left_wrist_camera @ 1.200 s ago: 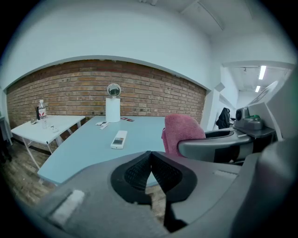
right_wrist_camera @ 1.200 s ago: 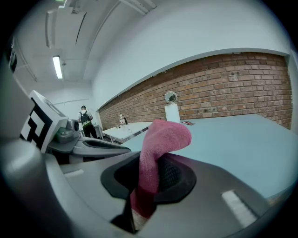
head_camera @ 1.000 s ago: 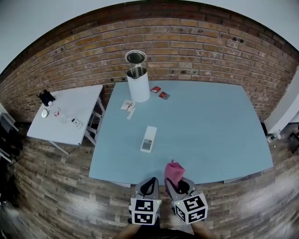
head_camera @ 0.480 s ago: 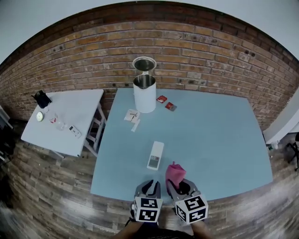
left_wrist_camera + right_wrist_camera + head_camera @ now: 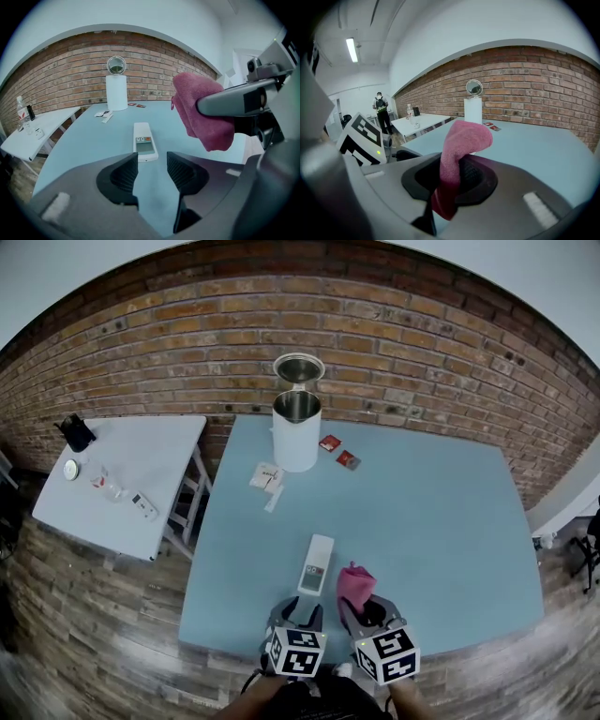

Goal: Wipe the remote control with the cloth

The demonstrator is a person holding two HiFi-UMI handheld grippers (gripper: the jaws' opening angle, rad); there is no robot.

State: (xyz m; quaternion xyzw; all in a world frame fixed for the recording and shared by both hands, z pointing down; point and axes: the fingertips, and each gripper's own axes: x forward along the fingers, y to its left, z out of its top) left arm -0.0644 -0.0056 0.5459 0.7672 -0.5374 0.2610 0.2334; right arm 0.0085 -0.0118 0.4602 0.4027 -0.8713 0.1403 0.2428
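Left gripper jaws opening, empty, just short of white rectangular remote control; right gripper clamped on pink terry cloth.

open tabletop around remote control, white canister at far edge

In the head view the table fills the centre, with a wall behind it along the top and a side table at its left. On the table, a canister stands at the far edge, upper centre, with two packets just to its right and papers before it to the left. The remote lies lower centre near the front edge, and the cloth is just right of its near end, between the jaws of the right gripper.
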